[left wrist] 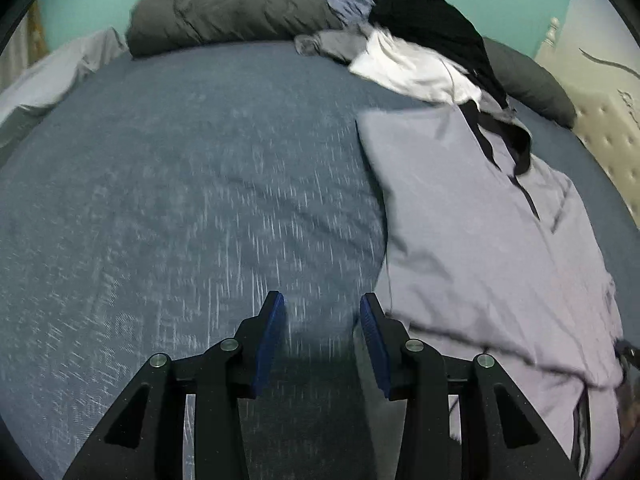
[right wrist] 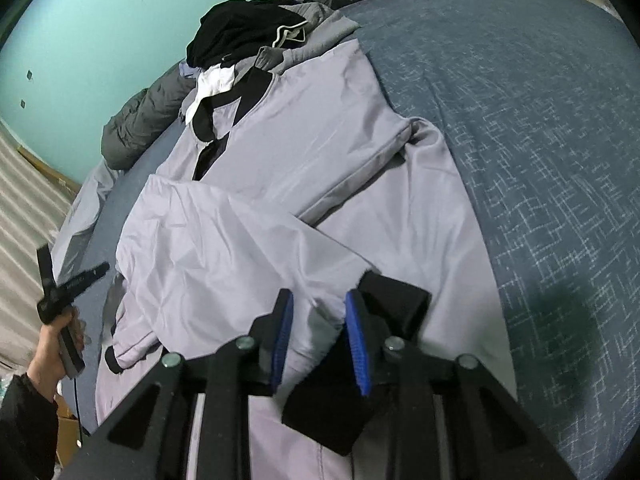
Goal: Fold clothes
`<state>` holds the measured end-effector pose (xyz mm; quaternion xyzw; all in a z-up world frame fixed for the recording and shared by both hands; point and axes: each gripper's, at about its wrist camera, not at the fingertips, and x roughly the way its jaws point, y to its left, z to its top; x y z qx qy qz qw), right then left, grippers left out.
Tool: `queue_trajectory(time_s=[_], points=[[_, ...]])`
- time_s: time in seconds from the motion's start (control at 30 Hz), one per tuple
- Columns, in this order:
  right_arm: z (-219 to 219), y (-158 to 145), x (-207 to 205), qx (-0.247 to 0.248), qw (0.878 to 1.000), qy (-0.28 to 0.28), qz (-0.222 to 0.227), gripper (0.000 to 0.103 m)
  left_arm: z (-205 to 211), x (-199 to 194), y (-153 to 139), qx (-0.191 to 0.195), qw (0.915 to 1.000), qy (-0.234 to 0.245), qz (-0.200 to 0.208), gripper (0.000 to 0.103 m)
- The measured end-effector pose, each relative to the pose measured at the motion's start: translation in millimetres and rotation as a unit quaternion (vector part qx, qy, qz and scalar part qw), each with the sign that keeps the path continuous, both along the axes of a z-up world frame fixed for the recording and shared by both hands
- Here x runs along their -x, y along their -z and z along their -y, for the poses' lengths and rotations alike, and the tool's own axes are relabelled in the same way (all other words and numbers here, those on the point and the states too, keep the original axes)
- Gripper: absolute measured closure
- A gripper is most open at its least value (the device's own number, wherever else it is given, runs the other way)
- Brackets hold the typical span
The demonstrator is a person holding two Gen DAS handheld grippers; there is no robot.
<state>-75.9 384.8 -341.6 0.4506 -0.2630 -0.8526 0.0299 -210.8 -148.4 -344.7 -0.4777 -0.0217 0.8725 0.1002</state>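
A light lilac jacket [right wrist: 304, 168] with black collar and cuffs lies spread on the blue bedsheet [right wrist: 540, 140]; one sleeve is folded across its body. My right gripper [right wrist: 318, 320] is open just above the sleeve end, with the black cuff [right wrist: 344, 400] under its jaws. In the left wrist view the jacket [left wrist: 480, 220] lies to the right. My left gripper [left wrist: 322, 316] is open and empty over the bare sheet [left wrist: 180, 200], beside the jacket's edge. It also shows in the right wrist view [right wrist: 68, 284], held in a hand at the far left.
A pile of black, white and grey clothes [left wrist: 416, 44] lies at the far side of the bed beyond the jacket. A dark grey duvet [left wrist: 224, 12] is bunched along the teal wall. A padded headboard [left wrist: 608, 148] is at the right.
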Motion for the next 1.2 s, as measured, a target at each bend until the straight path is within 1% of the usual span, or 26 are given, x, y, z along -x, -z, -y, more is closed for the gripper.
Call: queue_trajectory(time_s=[0.07,0.17,0.27,0.37,0.47,0.5,0.53,0.57,0.63,0.7,0.8,0.87,0.9,0.97,1.07,1.1,1.2], points=[[0.1,-1.4,0.5,0.003,1.0,0.003,-0.004,0.076,-1.2,-1.7,5.6,-0.004,0.9999,0.011,0.006,0.06],[1.2,-3.9,0.6,0.003,1.0,0.006,-0.009,0.076,-3.4,-2.7,11.4,-0.028,0.9992,0.027,0.013,0.06],[0.5,-2.7,0.4,0.005,1.0,0.008,-0.008,0.076,-12.7,-3.9,14.9,-0.017,0.9988,0.044,0.014,0.06],[0.8,-2.2,0.5,0.006,1.0,0.009,-0.008,0.076,-21.6,-2.1,20.4,-0.021,0.9978,0.059,0.022,0.06],[2.0,-2.5,1.4,0.004,1.0,0.006,-0.009,0.076,-30.6,-1.6,23.0,-0.007,0.9971,0.074,0.02,0.061],[2.2,-2.2,1.6,0.004,1.0,0.006,-0.009,0.076,-33.3,-1.1,23.7,-0.001,0.9969,0.077,0.018,0.068],[2.4,-1.9,1.8,0.004,1.0,0.005,-0.008,0.076,-35.5,0.1,24.3,0.001,0.9968,0.078,0.016,0.079],[2.5,-1.6,1.9,0.004,1.0,0.005,-0.008,0.076,-37.2,1.2,24.1,0.002,0.997,0.076,0.015,0.1],[2.0,-1.8,2.2,0.005,1.0,0.005,-0.008,0.076,-40.9,0.7,20.7,0.009,0.9974,0.071,0.005,0.1],[1.9,-2.0,2.3,0.005,1.0,0.006,-0.009,0.076,-42.2,-4.1,14.9,0.034,0.9975,0.06,-0.014,0.101],[4.5,-3.1,2.7,0.0,1.0,0.003,-0.008,0.076,-37.0,-9.7,6.8,0.034,0.998,0.043,-0.032,0.101],[7.9,-3.9,3.4,-0.008,1.0,-0.003,-0.007,0.076,-35.4,-11.3,8.5,0.034,0.9984,0.032,-0.032,0.101],[9.6,-4.2,3.8,-0.013,1.0,-0.006,-0.007,0.076,-33.0,-11.7,9.6,0.029,0.9988,0.026,-0.03,0.101],[10.3,-3.7,4.5,-0.019,1.0,-0.011,-0.006,0.076,-22.4,-11.0,12.2,0.002,0.9997,0.009,-0.021,0.1],[4.9,-2.3,4.7,-0.015,1.0,-0.008,-0.004,0.076,-11.7,-13.3,15.2,-0.029,0.9995,-0.008,-0.014,0.1],[2.8,-2.5,5.0,-0.015,1.0,-0.006,-0.004,0.076,-8.2,-14.1,15.4,-0.033,0.9993,-0.01,-0.012,0.098],[-8.3,-5.3,3.6,-0.013,1.0,0.009,-0.007,0.076,-4.1,-18.1,14.7,-0.027,0.9996,-0.007,-0.006,0.097]])
